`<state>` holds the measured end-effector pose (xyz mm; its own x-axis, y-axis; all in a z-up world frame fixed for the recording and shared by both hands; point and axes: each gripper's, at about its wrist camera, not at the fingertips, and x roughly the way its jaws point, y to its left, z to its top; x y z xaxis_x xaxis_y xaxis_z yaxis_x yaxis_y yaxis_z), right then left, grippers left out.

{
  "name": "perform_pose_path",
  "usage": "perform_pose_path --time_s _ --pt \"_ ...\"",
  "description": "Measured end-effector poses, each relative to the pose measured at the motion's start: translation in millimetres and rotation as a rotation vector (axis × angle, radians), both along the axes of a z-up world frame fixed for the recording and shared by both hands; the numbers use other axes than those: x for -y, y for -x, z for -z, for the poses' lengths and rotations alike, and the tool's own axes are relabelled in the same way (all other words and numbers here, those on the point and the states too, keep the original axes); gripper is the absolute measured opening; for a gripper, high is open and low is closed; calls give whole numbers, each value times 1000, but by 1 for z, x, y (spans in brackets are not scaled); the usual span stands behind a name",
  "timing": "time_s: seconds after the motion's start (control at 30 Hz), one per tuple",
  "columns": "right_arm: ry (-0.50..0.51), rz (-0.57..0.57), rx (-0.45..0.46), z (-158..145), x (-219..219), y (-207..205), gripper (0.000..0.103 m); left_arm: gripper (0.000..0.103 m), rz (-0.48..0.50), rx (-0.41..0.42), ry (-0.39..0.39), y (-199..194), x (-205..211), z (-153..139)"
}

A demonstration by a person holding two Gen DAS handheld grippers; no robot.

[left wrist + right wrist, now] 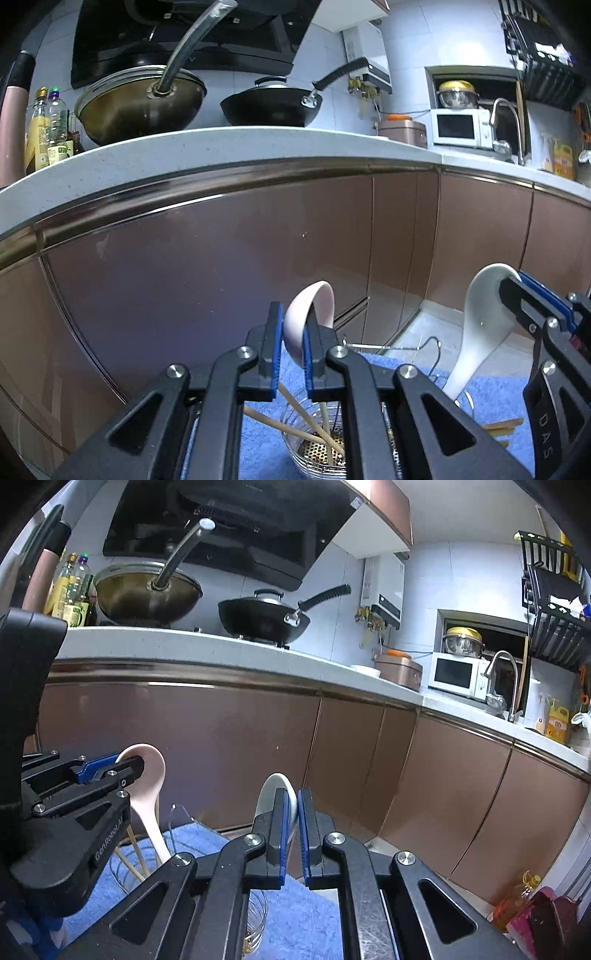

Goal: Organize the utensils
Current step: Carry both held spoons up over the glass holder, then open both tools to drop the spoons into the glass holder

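My left gripper is shut on the bowl of a pink ceramic spoon, whose handle hangs down. To its right, my right gripper is shut on the bowl of a white ceramic spoon, handle down as well. Below both stands a wire utensil holder with wooden chopsticks in it, on a blue towel. The right wrist view shows the right gripper on the white spoon, the left gripper on the pink spoon, and the holder.
Brown cabinet doors rise close behind the towel under a white countertop. Two woks, bottles, a microwave and a faucet stand on it. An oil bottle is on the floor at right.
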<state>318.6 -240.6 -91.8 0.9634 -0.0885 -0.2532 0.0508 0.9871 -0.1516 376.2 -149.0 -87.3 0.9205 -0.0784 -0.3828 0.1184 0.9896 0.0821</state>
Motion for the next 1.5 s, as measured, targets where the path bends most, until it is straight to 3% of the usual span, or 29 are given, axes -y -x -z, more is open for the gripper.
perform_pose_path --time_s 0.4,0.8,1.1,1.17,1.4,1.5 --pt "-55 -43 -71 11 7 -1 9 16 36 -74 49 -3 -2 15" --pt "-112 -39 -48 -12 15 42 20 20 11 -6 71 26 -20 -10" --pt "-158 -23 -38 -29 23 106 31 20 29 51 90 92 -47 -37" --pt "-169 -22 -34 -32 23 121 33 30 43 42 84 108 -50 -41" --pt "-183 -9 -17 -39 18 180 39 31 50 56 39 175 -57 -54" --pt "-180 -2 -6 -42 16 204 41 41 35 76 17 199 -58 -59"
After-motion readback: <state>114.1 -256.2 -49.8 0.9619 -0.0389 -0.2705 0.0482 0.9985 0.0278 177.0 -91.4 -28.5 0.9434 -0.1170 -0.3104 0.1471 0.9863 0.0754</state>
